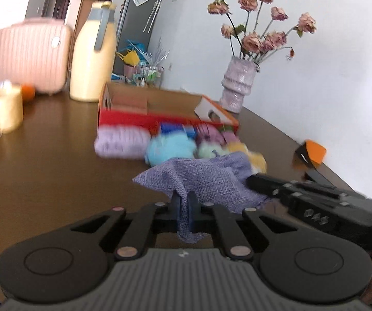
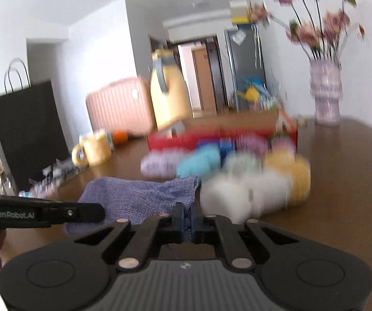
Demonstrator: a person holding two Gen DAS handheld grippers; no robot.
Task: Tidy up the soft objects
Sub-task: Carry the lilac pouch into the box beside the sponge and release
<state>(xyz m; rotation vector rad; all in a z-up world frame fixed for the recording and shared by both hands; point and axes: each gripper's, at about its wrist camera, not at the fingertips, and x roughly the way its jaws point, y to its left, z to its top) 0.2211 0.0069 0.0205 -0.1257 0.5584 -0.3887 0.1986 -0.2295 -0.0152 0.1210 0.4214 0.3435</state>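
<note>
Purple woven cloth (image 1: 198,178), held between both grippers above the brown table (image 1: 56,155). The left gripper (image 1: 183,202) has its jaws pinched narrow on one edge, with a tail of fabric hanging down between the fingers; the right gripper (image 2: 188,215) is likewise clamped tight on the opposite corner, and its black body enters the left wrist view from the right. The cloth sags loosely between the two holds, just in front of a heap of soft yarn balls: a lilac one (image 1: 121,142), a turquoise one (image 1: 170,149), a yellow one (image 2: 294,173) and a white fluffy one (image 2: 237,197) nearest the right gripper. Behind the heap stands a red-fronted cardboard box (image 1: 144,108) with its flaps open.

Risks, as judged from this arrangement. Each hold takes only a small bite near an edge, so uneven pulling could drag the fabric out of one pair of jaws and leave the cloth dangling from one corner. The slack middle hangs near the yarn and could sweep a ball along the table or snag its fibres. The vase of dried roses (image 1: 237,88) stands at the wall side beyond the box, and a wide swing of the right gripper could tip it. Both views are blurred, so finer detail of the heap cannot be told.
</note>
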